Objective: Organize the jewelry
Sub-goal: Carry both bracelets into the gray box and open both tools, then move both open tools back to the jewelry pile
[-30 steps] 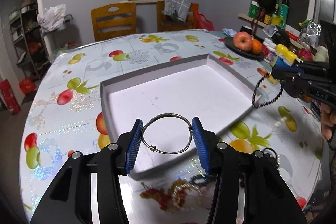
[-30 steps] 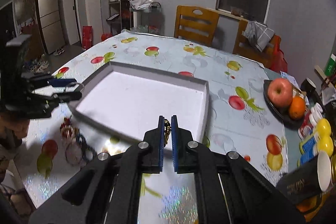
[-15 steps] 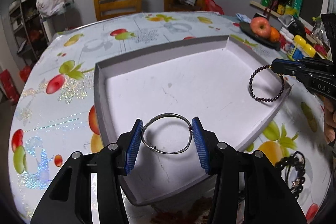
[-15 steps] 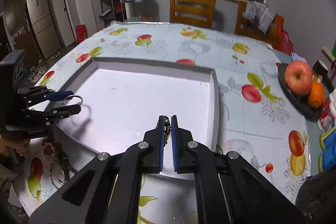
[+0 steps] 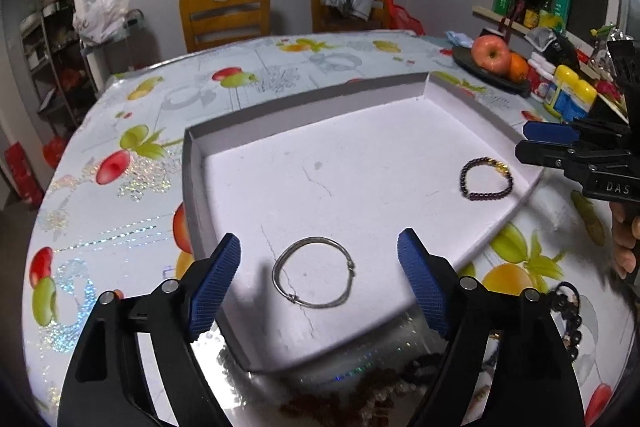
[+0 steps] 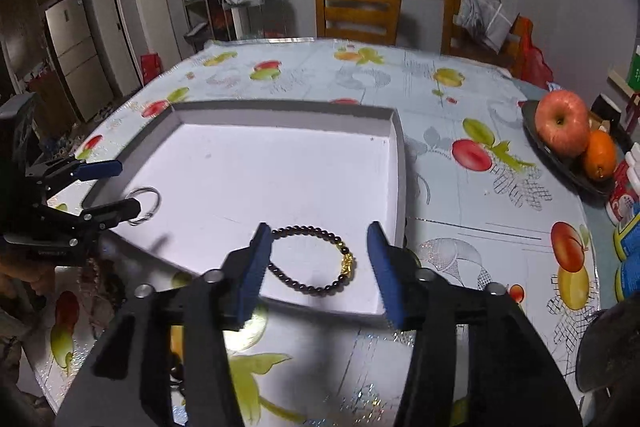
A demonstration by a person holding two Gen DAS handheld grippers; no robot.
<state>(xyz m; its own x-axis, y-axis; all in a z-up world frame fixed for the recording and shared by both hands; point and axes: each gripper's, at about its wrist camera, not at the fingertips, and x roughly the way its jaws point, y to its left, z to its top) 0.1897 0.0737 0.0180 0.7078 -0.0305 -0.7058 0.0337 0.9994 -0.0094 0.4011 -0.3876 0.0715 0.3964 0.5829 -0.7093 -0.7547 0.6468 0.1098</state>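
A shallow white tray (image 5: 304, 111) (image 6: 280, 113) lies on the fruit-print table. A silver bangle (image 5: 313, 271) (image 6: 144, 201) lies flat in the tray's near left part. My left gripper (image 5: 319, 283) (image 6: 110, 187) is open and empty, its blue pads either side of the bangle. A dark beaded bracelet with a gold charm (image 6: 312, 261) (image 5: 486, 178) lies in the tray's near right corner. My right gripper (image 6: 318, 269) (image 5: 538, 143) is open and empty around it.
More beaded jewelry lies on the table in front of the tray (image 5: 568, 311) (image 6: 96, 279). A dark plate with an apple (image 6: 562, 123) and an orange stands at the right, beside bottles (image 5: 568, 91). Wooden chairs (image 6: 358, 11) stand behind the table.
Both grippers have opened. The silver bangle dropped from the left gripper into the tray, and the beaded bracelet dropped from the right gripper into the tray's corner.
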